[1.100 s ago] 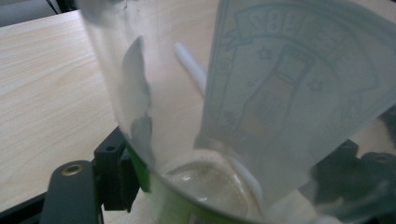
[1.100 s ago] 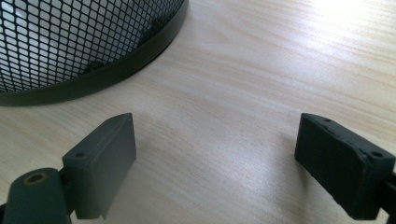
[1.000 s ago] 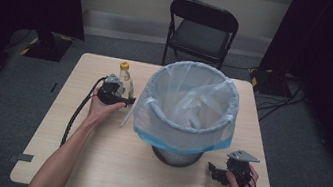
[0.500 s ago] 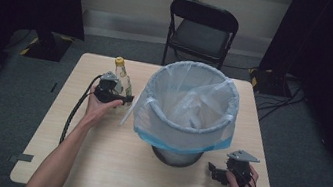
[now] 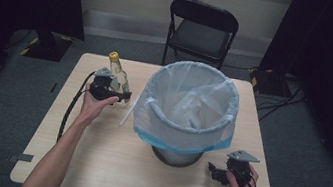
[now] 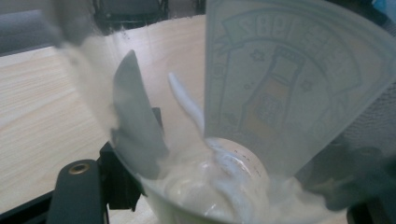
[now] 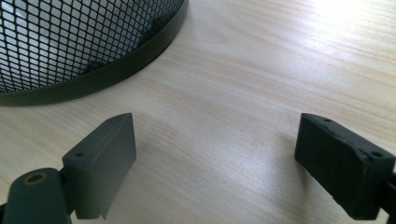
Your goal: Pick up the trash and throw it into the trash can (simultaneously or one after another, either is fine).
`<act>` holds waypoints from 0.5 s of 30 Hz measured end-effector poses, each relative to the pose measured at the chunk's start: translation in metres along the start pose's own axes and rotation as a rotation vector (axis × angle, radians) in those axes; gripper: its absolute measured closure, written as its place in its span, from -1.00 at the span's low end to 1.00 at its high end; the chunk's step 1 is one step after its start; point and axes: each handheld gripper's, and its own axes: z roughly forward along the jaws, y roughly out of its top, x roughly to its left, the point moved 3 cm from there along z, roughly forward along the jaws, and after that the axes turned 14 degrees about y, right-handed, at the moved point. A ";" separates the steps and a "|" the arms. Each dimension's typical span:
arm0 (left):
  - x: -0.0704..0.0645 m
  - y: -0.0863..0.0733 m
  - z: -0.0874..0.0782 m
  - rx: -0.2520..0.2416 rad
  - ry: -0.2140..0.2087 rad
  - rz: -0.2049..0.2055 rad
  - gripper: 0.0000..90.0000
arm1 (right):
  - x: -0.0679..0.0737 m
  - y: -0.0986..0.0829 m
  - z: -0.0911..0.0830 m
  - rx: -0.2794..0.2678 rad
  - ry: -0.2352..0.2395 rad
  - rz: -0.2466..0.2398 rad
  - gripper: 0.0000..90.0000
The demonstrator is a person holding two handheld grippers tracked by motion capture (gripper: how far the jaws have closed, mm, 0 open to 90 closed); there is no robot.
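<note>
A clear plastic bottle (image 5: 118, 74) with a yellow cap is held tilted above the table's left side, with my left gripper (image 5: 122, 95) shut on its lower body. In the left gripper view the bottle (image 6: 280, 84) and its printed label sit close up between the jaws of the left gripper (image 6: 243, 154). A mesh bin (image 5: 183, 134) with a clear liner stands mid-table. My right gripper (image 5: 212, 172) rests open on the table beside the bin's base, and in the right gripper view the right gripper (image 7: 215, 140) has bare wood between its jaws, the bin's mesh (image 7: 70, 42) to its left.
A white straw (image 5: 129, 110) lies on the wooden table (image 5: 107, 165) between the left gripper and the bin. A black folding chair (image 5: 202, 33) stands behind the table's far edge. Cables trail from both grippers.
My left gripper has drifted slightly left and away from the bin with the bottle in it. The right gripper has stayed still.
</note>
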 end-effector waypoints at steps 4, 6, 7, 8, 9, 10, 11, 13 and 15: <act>-0.003 0.006 -0.012 -0.012 -0.012 0.001 -0.38 | 0.000 0.000 0.000 0.000 0.000 0.000 -0.74; -0.003 0.007 -0.014 -0.020 -0.010 0.008 -0.38 | 0.000 0.000 0.000 0.000 0.000 0.000 -0.74; -0.005 0.011 -0.021 -0.038 -0.012 0.000 -0.38 | 0.000 0.000 0.000 0.000 -0.001 -0.001 -0.74; -0.005 0.011 -0.021 -0.038 -0.012 0.000 -0.38 | 0.000 0.000 0.000 0.000 -0.001 -0.001 -0.74; -0.007 0.015 -0.027 -0.059 -0.033 -0.015 -0.38 | 0.000 0.000 0.000 0.000 -0.001 0.000 -0.74; -0.007 0.015 -0.027 -0.059 -0.033 -0.015 -0.38 | 0.000 0.000 0.000 0.000 -0.001 -0.001 -0.74; -0.009 0.017 -0.031 -0.064 -0.029 -0.001 -0.38 | 0.000 0.000 0.000 0.000 -0.001 -0.001 -0.74; -0.014 0.021 -0.037 -0.070 -0.018 0.028 -0.38 | 0.000 0.000 0.000 0.000 -0.001 -0.001 -0.74; -0.014 0.023 -0.040 -0.076 -0.025 0.021 -0.38 | 0.000 0.000 0.000 0.000 -0.001 0.000 -0.74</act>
